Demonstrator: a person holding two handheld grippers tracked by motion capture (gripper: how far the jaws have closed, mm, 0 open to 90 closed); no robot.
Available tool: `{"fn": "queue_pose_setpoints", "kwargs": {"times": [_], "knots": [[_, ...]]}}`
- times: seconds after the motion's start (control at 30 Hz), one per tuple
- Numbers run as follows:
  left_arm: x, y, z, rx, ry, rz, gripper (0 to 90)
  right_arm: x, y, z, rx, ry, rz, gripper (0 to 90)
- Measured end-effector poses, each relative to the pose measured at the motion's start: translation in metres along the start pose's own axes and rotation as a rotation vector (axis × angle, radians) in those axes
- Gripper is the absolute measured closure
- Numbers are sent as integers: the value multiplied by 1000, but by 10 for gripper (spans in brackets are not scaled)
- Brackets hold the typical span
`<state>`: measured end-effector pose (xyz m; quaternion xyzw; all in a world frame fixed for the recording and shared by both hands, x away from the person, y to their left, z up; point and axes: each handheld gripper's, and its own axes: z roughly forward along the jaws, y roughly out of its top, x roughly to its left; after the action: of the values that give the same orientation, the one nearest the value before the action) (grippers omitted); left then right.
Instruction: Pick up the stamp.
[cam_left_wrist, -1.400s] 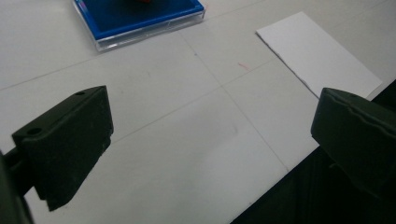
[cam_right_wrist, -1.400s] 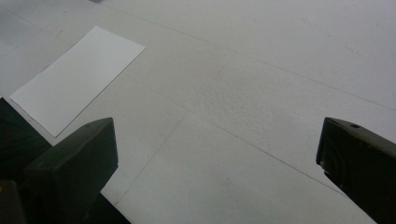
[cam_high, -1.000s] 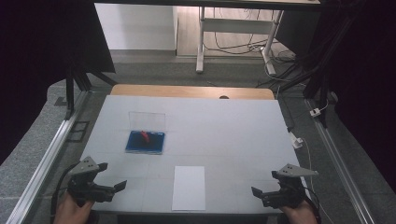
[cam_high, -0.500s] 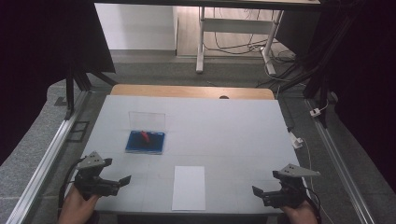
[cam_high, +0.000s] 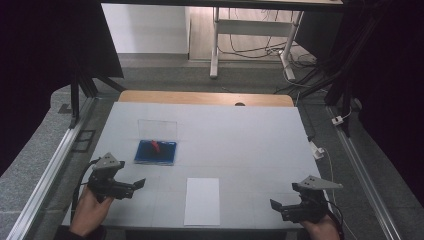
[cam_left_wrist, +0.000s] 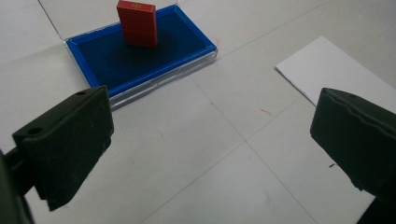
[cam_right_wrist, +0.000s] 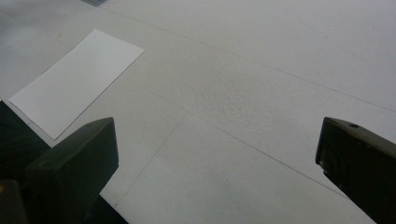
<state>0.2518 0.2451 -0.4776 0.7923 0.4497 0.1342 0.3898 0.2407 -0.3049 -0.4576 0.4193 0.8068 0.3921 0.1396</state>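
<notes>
Red block (cam_left_wrist: 137, 23) upright in blue tray (cam_left_wrist: 187, 58), beside paper sheet (cam_high: 202, 201). Likely light, rigid; pinch flat faces. Left hand-held gripper (cam_high: 131, 186) wide open, empty.

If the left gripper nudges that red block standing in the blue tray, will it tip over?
Probably: the red block stands upright on a narrow end, so a high push likely topples it. It looks rigid. The blue tray rim may stop it sliding out.
</notes>
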Motion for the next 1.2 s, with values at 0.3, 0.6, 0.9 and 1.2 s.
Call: {"fn": "queue_pose_setpoints", "kwargs": {"times": [0.3,0.6,0.9,1.2], "knots": [[7,14,14,4,9,-4,0,0,0,-1,-5,-8,10,0],[10,26,30,12,24,11,0,0,0,0,-3,-8,6,0],[20,40,46,5,17,11,0,0,0,0,1,-4,2,0],[32,51,60,4,-8,4,0,0,0,1,2,-2,1,0]]}}
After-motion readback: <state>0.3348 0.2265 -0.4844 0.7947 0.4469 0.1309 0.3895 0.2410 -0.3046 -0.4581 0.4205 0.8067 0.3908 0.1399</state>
